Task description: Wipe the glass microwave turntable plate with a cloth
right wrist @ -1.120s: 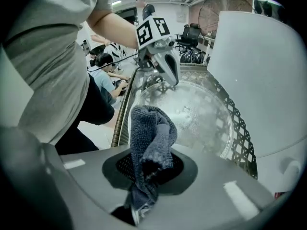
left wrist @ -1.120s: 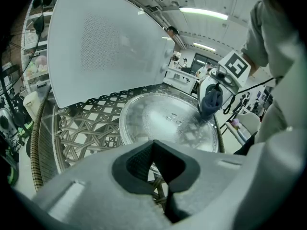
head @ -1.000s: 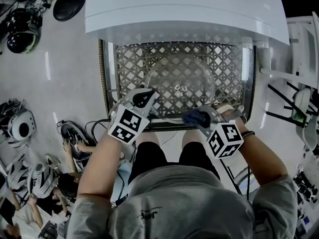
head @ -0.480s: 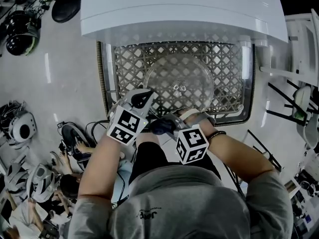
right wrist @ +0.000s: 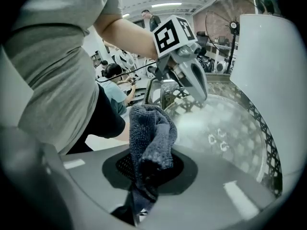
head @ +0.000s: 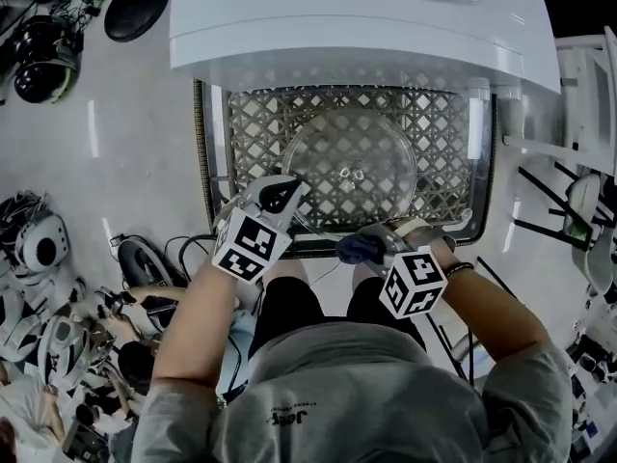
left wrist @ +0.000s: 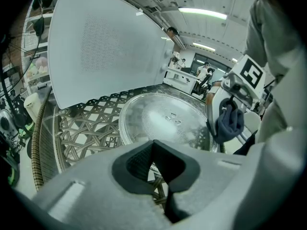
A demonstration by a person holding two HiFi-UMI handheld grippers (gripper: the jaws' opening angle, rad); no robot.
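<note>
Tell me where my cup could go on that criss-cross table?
Bare lattice table shows left of the glass plate, and a strip right of it. The near edge is crowded: left gripper at the plate's rim, right gripper holding the cloth.

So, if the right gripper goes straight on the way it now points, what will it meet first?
Probably the near rim of the round clear glass turntable plate, touched first by the dark blue cloth in the right gripper. The left gripper seems further along; depth is unclear.
</note>
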